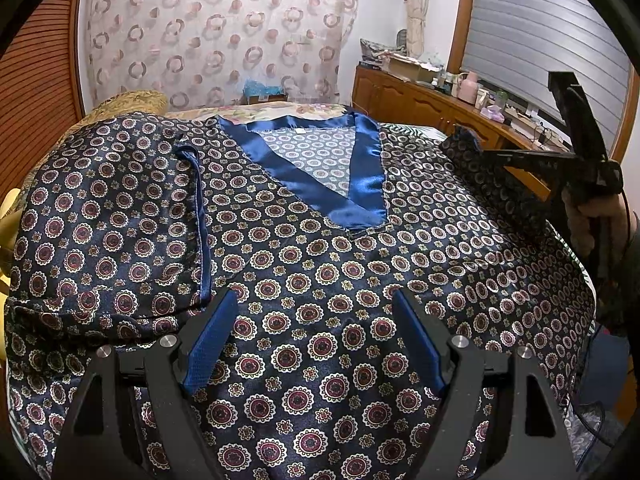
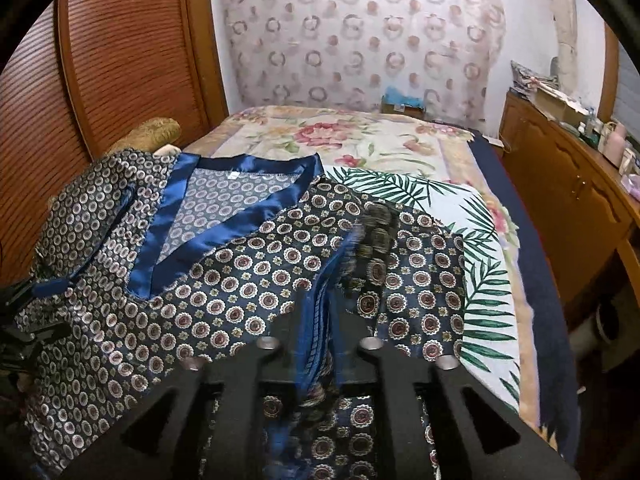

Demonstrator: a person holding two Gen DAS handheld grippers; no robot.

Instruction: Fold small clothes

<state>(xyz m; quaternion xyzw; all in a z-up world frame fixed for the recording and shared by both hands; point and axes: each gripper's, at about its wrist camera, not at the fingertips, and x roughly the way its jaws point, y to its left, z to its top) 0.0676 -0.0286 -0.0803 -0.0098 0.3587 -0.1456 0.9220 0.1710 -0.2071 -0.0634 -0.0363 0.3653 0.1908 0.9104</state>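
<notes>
The right gripper [image 2: 320, 312] is clenching the satin top's [image 1: 320, 280] right sleeve [image 2: 376, 236] for folding; left sleeve [image 1: 112, 216] already folded; left gripper [image 1: 316, 336] is hovering released.

Home bedroom: floral bed [image 2: 360, 140], wooden dresser [image 2: 560, 184]
</notes>
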